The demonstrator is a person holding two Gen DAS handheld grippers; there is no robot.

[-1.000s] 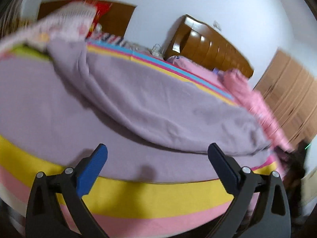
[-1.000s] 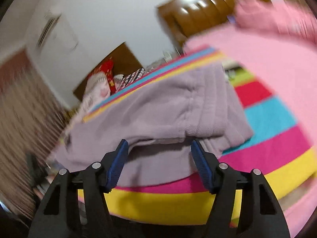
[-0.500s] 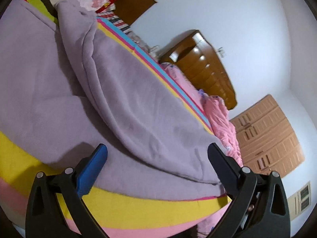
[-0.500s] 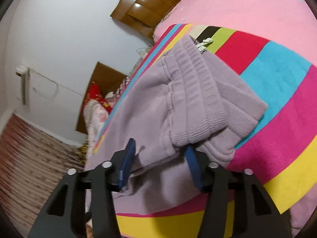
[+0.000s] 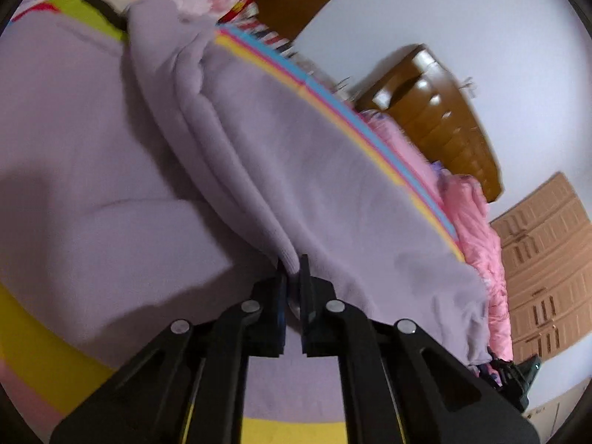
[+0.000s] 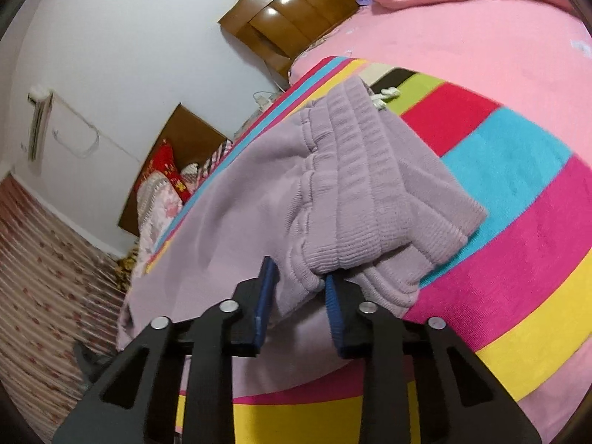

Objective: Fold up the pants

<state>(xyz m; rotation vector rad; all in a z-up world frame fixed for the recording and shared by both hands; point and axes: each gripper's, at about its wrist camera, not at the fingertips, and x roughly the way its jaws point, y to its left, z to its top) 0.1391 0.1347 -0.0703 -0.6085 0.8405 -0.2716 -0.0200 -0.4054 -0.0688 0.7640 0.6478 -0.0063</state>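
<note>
Left wrist view: the left gripper (image 5: 292,273) is clenched on a folded edge of the lilac pants (image 5: 314,170) on the striped blanket (image 5: 40,355); lift evenly. Right wrist view: the right gripper (image 6: 299,288) pinches the ribbed waistband (image 6: 355,192); keep layers aligned

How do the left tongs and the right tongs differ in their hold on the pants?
The left tongs pinch a thin folded edge of the pants, nearly shut; the right tongs stand wider around the thick ribbed waistband. Both have black arms and blue pads and grip the same lilac pants.
</note>
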